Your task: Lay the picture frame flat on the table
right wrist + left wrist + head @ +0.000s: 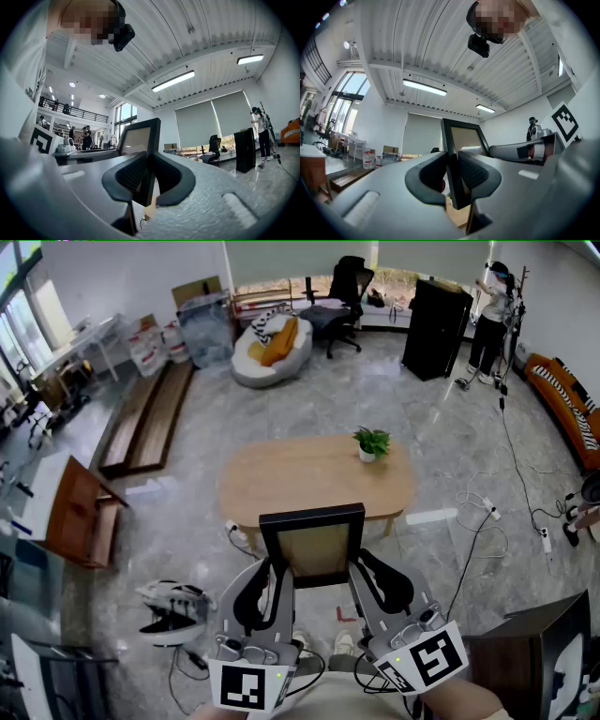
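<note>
Head view: we hold the picture frame (312,545) upright in the air, on the near side of the table (300,479), whose only load is a small plant (372,442) at its far right. The left gripper (275,582) has the frame's left rail and the right gripper (361,577) its right. Left gripper view: jaws pinched on the black rail. Right gripper view: same clamp. We judge the frame grasped but not yet laid; reaching the tabletop and setting it flat remain.
</note>
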{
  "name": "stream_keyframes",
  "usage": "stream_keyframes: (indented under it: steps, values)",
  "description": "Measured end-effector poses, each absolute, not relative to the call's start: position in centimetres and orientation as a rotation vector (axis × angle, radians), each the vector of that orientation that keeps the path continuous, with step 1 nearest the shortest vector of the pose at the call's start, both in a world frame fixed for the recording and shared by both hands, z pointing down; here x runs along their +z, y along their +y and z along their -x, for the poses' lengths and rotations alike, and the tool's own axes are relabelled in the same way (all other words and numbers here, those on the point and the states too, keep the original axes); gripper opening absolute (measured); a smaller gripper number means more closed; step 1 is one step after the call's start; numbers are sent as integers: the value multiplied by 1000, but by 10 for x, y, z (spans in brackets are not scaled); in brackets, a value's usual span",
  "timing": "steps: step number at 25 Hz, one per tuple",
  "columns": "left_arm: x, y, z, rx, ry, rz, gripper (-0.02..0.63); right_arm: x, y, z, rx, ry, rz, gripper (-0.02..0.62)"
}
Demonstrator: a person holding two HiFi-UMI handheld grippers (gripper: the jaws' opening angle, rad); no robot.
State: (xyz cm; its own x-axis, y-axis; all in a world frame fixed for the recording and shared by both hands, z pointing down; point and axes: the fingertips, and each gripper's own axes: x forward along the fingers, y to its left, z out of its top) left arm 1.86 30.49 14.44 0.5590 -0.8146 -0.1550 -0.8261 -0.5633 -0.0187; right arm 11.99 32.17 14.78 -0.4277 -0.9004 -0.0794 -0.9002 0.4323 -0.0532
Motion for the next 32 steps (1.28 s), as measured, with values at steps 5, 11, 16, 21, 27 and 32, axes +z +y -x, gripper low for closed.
stream_keyframes:
  steps: [5, 11, 16, 21, 27, 32]
  values:
    - [143, 308, -23, 185, 1424, 2692, 101, 145, 323, -125, -20, 2563, 1609, 52]
    - [143, 309, -31, 181, 1456, 2666, 101, 147, 323, -134, -26, 2586, 1574, 52]
    - [147, 311, -39, 173, 1502, 2641, 101, 150, 321, -141, -25, 2616, 1528, 52]
    - [153, 310, -47, 170, 1548, 2608, 101, 157, 316, -150, -37, 2650, 1475, 52]
    - [158, 310, -52, 152, 1607, 2590, 101, 157, 309, -154, -37, 2676, 1412, 51]
    - [158, 305, -51, 142, 1642, 2557, 101, 158, 301, -153, -37, 2695, 1366, 51]
